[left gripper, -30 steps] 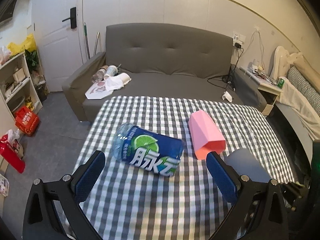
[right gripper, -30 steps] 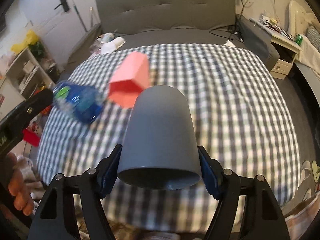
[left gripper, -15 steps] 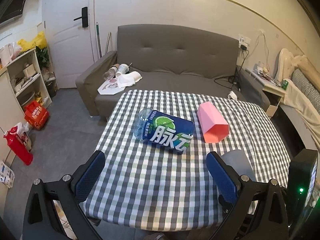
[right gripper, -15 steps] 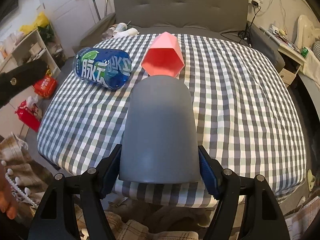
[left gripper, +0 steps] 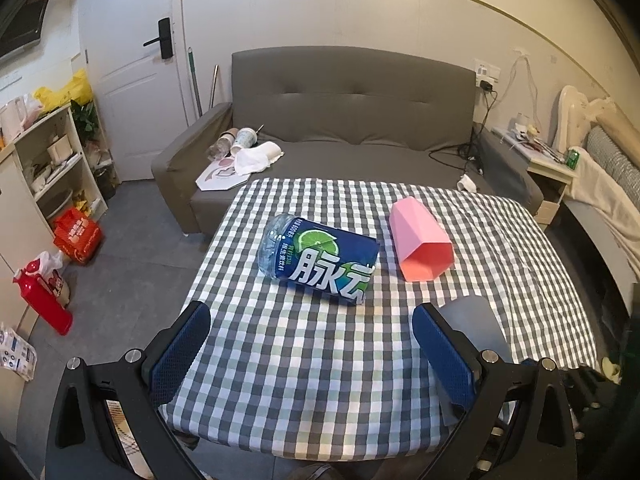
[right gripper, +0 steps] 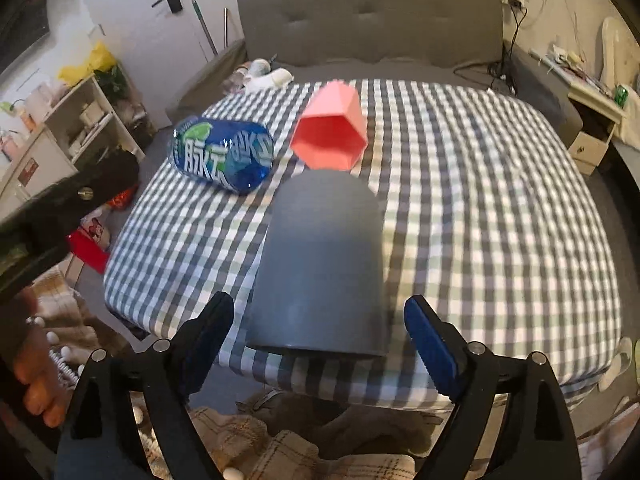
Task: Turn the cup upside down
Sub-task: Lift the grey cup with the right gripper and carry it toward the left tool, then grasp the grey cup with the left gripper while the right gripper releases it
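Observation:
A grey cup (right gripper: 320, 264) stands upside down, rim on the checked tablecloth (right gripper: 480, 208), near the table's front edge. My right gripper (right gripper: 319, 340) is open, its blue pads apart from the cup on both sides. In the left wrist view the grey cup (left gripper: 476, 324) shows partly behind my right finger. My left gripper (left gripper: 312, 344) is open and empty over the table's near part. A pink faceted cup (left gripper: 420, 244) lies on its side, mouth toward me; it also shows in the right wrist view (right gripper: 332, 136).
A blue drink bottle (left gripper: 320, 264) lies on its side left of the pink cup, also in the right wrist view (right gripper: 224, 156). A grey sofa (left gripper: 352, 120) stands behind the table. Shelves (left gripper: 44, 168) and red items (left gripper: 76, 236) are at the left, a nightstand (left gripper: 548, 168) at the right.
My right gripper has opened and let go of the grey cup, which now stands mouth down on the table. My left gripper has drawn back and up from the table.

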Demonstrator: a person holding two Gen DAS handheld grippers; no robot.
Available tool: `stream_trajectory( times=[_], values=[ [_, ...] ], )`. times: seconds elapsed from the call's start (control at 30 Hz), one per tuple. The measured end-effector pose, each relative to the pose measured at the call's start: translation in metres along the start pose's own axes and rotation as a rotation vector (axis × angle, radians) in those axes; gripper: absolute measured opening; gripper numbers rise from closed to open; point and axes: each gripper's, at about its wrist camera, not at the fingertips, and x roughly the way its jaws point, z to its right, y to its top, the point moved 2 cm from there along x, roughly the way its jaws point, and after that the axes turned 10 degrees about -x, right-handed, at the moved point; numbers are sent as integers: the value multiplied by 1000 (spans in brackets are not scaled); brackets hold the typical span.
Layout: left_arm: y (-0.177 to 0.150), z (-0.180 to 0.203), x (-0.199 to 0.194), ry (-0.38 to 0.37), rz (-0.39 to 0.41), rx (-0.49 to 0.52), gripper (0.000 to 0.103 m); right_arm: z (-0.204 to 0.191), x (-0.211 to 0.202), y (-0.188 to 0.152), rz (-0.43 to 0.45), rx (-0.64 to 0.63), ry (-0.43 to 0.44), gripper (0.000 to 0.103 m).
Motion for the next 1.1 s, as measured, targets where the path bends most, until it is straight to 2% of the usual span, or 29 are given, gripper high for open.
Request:
stream_trajectory(
  times=[0.2,0.43,0.73,0.9,1.1],
  values=[
    [3,4,8,15,-41,-12,103,9,-28,7,24,-57,-48,88],
    [-3,30,10,-6,-85,16,103,43,-49,16,46,-111,-158,88],
    [-11,74,32,-79,-210,47,103,107,-64,23,102,-38,-313,88],
    [-15,93,50,-99,-325,38,103,113,-60,25,105,-40,-305,88],
    [-20,110,72,-106,-427,44,103,120,-55,30,122,-11,-288,88]
  ],
)
